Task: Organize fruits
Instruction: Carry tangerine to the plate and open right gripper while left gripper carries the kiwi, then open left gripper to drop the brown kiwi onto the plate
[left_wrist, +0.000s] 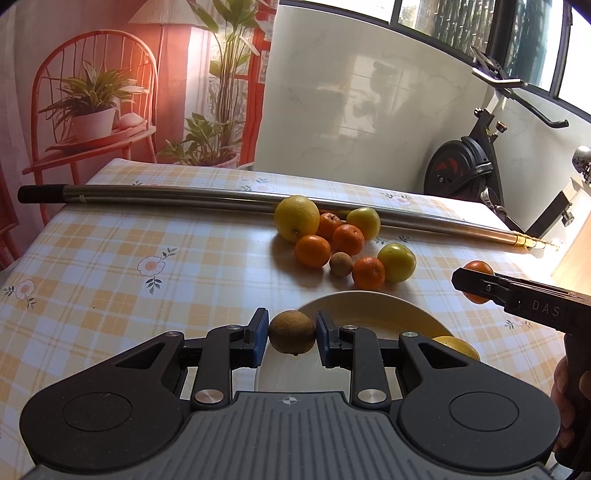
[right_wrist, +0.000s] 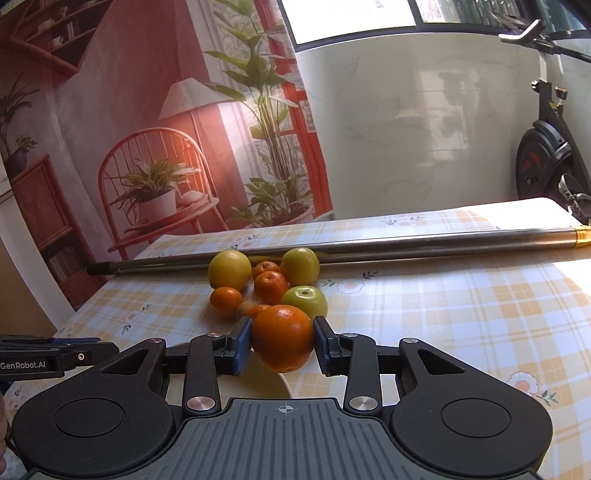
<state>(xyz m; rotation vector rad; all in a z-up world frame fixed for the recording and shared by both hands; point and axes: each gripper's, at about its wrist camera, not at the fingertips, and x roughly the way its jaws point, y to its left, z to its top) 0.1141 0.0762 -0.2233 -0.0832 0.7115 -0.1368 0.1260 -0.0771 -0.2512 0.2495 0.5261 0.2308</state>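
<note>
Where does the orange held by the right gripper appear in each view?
Left wrist view: the orange is at the right edge, partly hidden behind the right gripper.
Right wrist view: the orange is at lower centre, between the blue pads.
Shared landmark: the metal pole.

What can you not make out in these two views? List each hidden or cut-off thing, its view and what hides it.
- Yellow fruit on the plate: left wrist view, mostly hidden by the left tongs.
- Small brown fruit in the pile: right wrist view, mostly behind the orange in the right tongs.
- Metal pole: right wrist view, gold tip cut off by the edge.
</note>
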